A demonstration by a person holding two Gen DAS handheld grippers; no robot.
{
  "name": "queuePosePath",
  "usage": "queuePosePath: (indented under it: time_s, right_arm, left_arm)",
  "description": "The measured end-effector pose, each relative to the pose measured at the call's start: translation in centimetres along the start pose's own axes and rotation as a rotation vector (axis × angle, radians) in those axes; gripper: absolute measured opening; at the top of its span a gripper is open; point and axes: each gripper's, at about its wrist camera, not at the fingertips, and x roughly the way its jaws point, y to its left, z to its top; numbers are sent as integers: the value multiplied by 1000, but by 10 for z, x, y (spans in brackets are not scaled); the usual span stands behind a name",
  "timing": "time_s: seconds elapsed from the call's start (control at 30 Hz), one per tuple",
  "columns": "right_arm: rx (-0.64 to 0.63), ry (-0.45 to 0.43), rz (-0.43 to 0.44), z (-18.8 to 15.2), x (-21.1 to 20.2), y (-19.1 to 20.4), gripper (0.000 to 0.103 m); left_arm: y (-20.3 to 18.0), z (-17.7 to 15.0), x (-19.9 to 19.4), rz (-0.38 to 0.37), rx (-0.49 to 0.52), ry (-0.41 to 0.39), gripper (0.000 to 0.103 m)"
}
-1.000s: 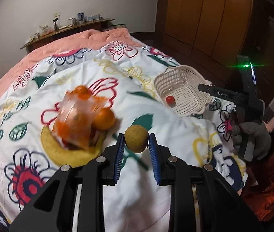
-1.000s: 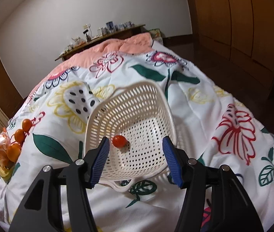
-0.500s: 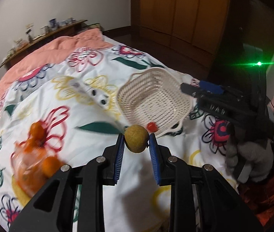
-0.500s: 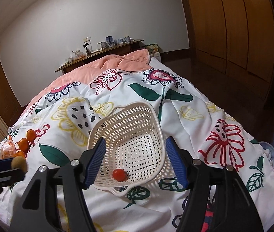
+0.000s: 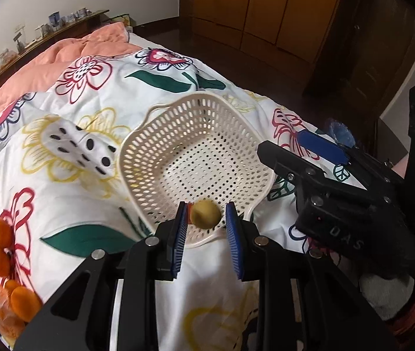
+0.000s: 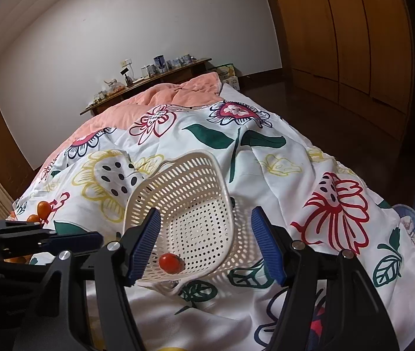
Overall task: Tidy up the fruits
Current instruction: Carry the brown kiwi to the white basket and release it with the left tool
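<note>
My left gripper (image 5: 206,219) is shut on a small round yellow-brown fruit (image 5: 206,214) and hangs over the near rim of the white perforated basket (image 5: 178,117). A red cherry tomato (image 6: 171,262) lies inside the basket at its near edge; in the left wrist view the held fruit hides nearly all of it. My right gripper (image 6: 207,242) is open with nothing held. Its blue pads (image 6: 146,239) stand either side of the basket's (image 6: 195,181) near part. From the left wrist view the right gripper (image 5: 295,149) sits just right of the basket.
Several oranges (image 5: 2,245), some in a clear bag (image 5: 11,307), lie at the left on the flowered quilt (image 5: 70,193). They also show in the right wrist view as oranges (image 6: 43,206). The bed's edge falls off on the right to a dark floor and wooden wardrobe doors (image 5: 266,5).
My left gripper has carried the fruit from beside the oranges across to the basket's near rim. The right gripper's jaws have widened a little, and the tomato now rests at the basket's near edge.
</note>
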Motion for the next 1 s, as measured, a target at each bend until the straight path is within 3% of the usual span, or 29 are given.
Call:
queuePosePath:
  time_s: [0.23, 0.5, 0.9, 1.0]
  right_arm:
    - [42, -5, -16, 1, 0, -13, 65]
    - [39, -7, -10, 1, -1, -12, 65]
    - [27, -3, 4, 0, -3, -2, 65]
    - [22, 1, 9, 0, -3, 1, 65]
  left_arm:
    - [-5, -1, 7, -2, 9, -5, 30]
    - [21, 1, -10, 26, -80, -42, 66]
    - [45, 0, -54, 84, -116, -147, 95]
    - [52, -3, -67, 99, -127, -169, 97]
